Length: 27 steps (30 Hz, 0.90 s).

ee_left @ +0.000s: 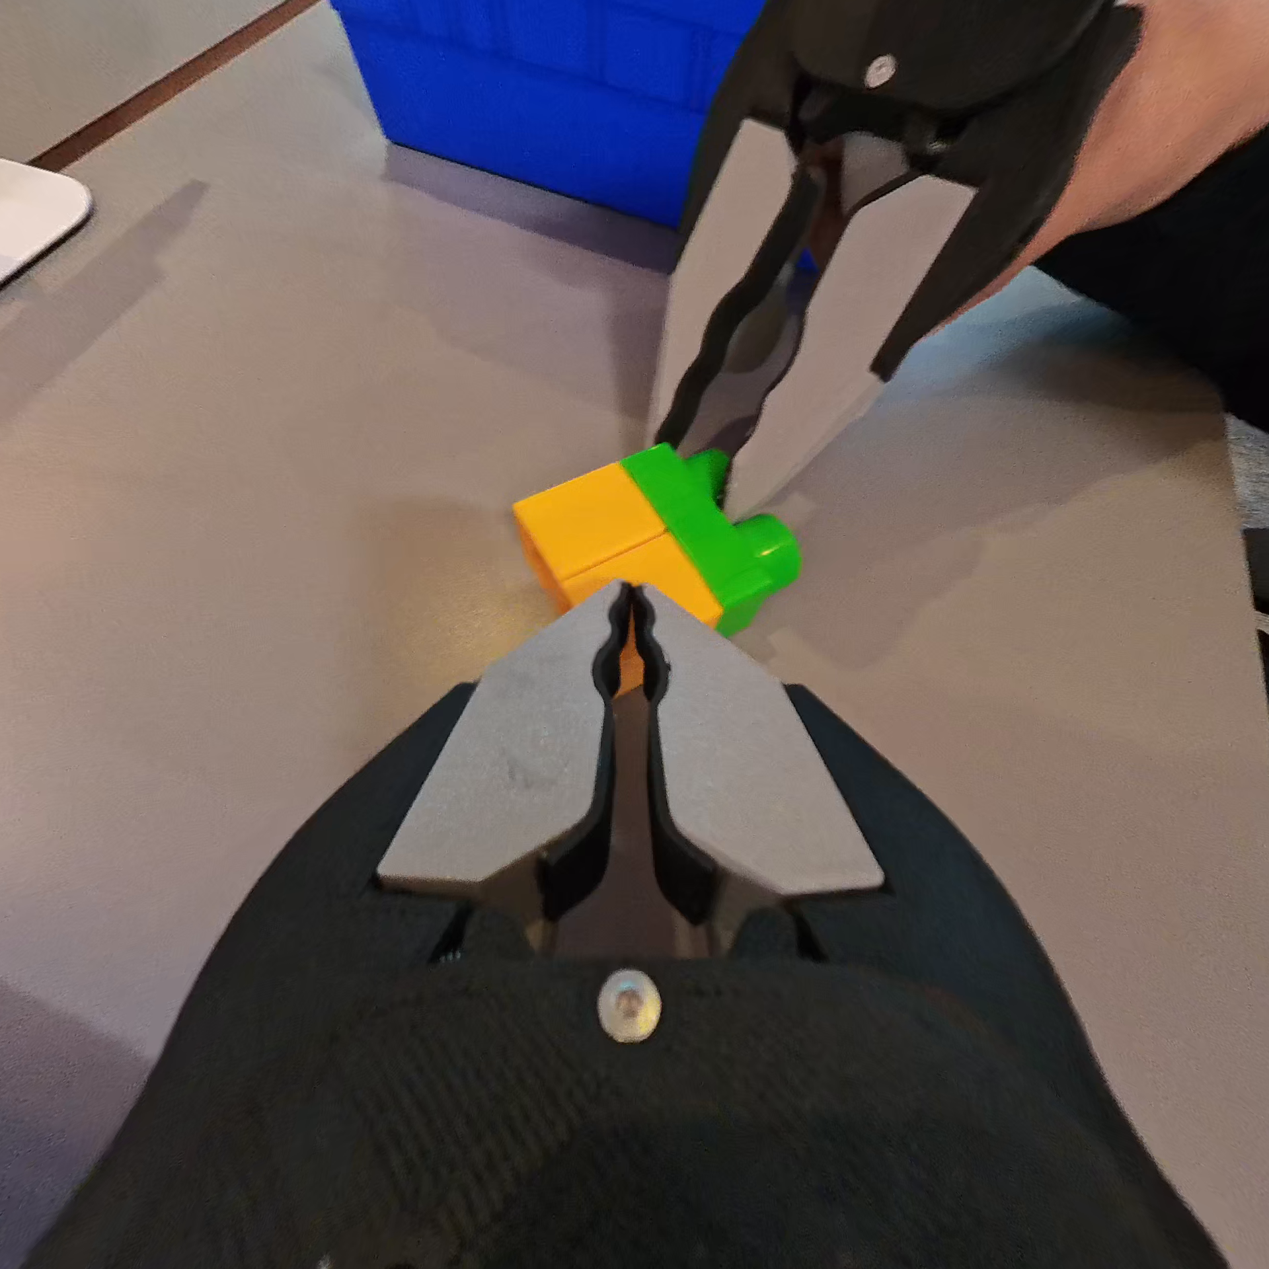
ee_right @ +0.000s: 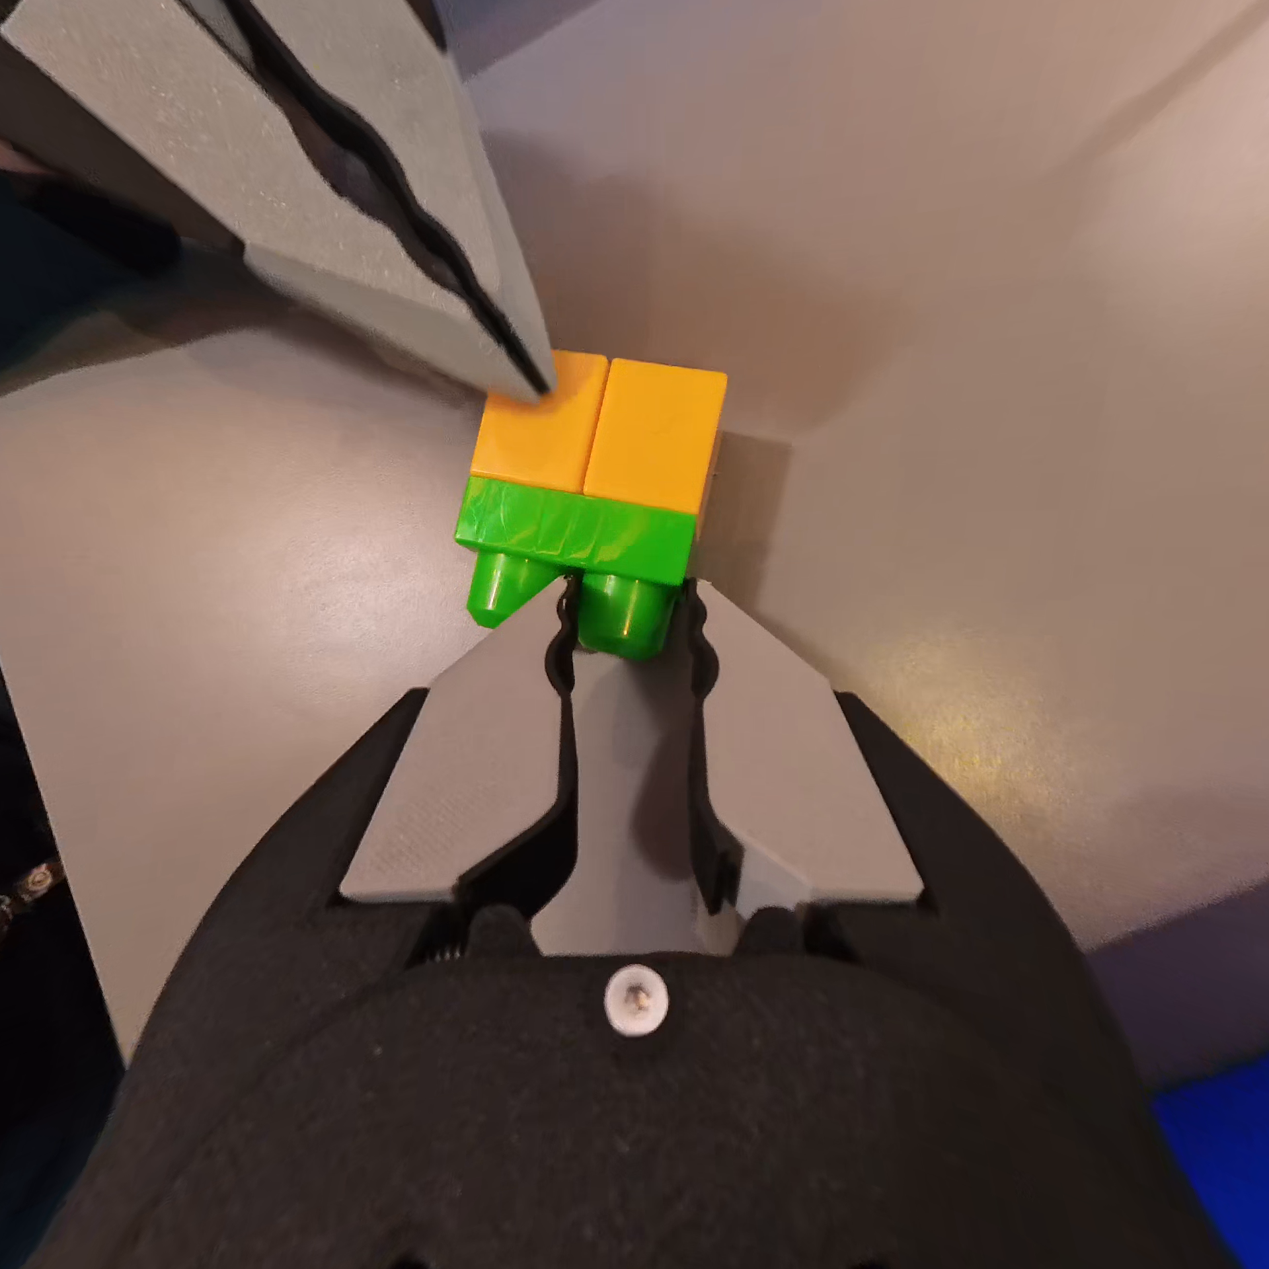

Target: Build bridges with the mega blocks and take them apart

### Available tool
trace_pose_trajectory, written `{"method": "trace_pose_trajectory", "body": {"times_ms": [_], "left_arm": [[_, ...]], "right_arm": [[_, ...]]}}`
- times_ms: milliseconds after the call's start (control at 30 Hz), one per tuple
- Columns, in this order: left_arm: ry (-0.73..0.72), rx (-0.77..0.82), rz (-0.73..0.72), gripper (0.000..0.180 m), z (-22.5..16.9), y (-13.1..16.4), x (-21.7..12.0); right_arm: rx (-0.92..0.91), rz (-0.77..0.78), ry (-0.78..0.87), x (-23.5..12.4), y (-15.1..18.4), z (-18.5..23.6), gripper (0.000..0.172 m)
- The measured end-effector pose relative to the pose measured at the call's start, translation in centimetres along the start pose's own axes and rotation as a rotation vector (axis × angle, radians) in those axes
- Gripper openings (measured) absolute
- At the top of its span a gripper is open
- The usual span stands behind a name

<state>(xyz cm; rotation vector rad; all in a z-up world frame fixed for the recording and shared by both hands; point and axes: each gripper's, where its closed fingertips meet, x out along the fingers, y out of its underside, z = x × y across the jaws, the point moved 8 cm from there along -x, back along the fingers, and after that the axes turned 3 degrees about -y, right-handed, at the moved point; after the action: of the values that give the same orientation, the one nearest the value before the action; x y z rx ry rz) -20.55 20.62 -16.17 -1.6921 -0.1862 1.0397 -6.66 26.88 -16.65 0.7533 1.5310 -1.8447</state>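
- Your left gripper (ee_left: 630, 596) sits nearest in the left wrist view: its grey fingers (ee_left: 549, 721) are pressed together with nothing between them, and the joined tips bear on the near yellow-orange plastic block (ee_right: 532, 429).
- Use that closed tip as a hold-down only. Press straight down on the yellow-orange block so it stays flat on the grey bench (ee_left: 275, 412), and do not let the tip slide toward the seam.
- Your right gripper (ee_right: 626, 592) comes in from the opposite side. Its jaws pinch one round stud (ee_right: 621, 618) of the glossy green plastic two-stud block (ee_right: 577, 535), a pad pressed on each side of it.
- That grip is shallow, only on a stud, so it could slip. Pull the green block along the stud axis, away from the yellow-orange pair, with a slight rocking motion rather than a sideways twist.
- The assembly lies on its side near the middle of the bench: two yellow-orange blocks (ee_left: 597, 529) side by side, the green block capping their ends, its studs pointing at the right gripper.
- The second yellow-orange block (ee_right: 656, 439) has no tool on it, so it may come away with the green one.
- Beyond, toward the far edge of the bench, stands a blue plastic bin (ee_left: 549, 103); a white object (ee_left: 34, 220) lies at the left edge.
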Motion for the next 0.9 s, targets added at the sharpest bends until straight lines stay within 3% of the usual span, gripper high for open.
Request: {"method": "trace_pose_trajectory", "body": {"times_ms": [233, 300, 367, 467, 567, 633, 700, 800, 900], "left_arm": [[-0.025, 0.074, -0.009, 0.001, -0.8, -0.5, 0.2], [-0.046, 0.13, -0.006, 0.01, -1.1, -0.7, -0.2], [-0.109, 0.255, -0.025, 0.022, -1.7, -1.0, -0.5], [-0.274, 0.481, -0.073, 0.023, -2.8, -1.4, -0.8], [-0.284, 0.556, -0.105, 0.001, -3.6, -1.3, -0.8], [-0.242, 0.512, -0.102, 0.0, -3.7, -1.3, -0.7], [-0.159, 0.478, -0.066, 0.062, -3.9, -0.9, -0.6], [-0.161, 0.508, -0.008, 0.072, -4.1, -0.3, 0.1], [-0.312, 0.571, 0.005, 0.071, -3.6, -0.4, 1.1]], "right_arm": [[0.025, 0.049, 0.014, -0.7, -1.1, -0.1, 0.027], [0.056, 0.079, -0.016, -1.1, -1.4, -0.1, 0.027], [0.113, 0.095, -0.058, -1.4, -1.7, -0.4, 0.027], [0.219, 0.112, -0.141, -1.7, -1.8, -1.3, 0.027], [0.311, 0.146, -0.211, -2.0, -2.2, -2.0, 0.027], [0.346, 0.198, -0.229, -2.1, -2.4, -2.2, 0.027], [0.385, 0.22, -0.251, -2.3, -2.8, -2.4, 0.026], [0.426, 0.249, -0.277, -2.7, -3.5, -2.7, 0.026], [0.444, 0.286, -0.318, -2.3, -3.9, -2.2, 0.027]]}}
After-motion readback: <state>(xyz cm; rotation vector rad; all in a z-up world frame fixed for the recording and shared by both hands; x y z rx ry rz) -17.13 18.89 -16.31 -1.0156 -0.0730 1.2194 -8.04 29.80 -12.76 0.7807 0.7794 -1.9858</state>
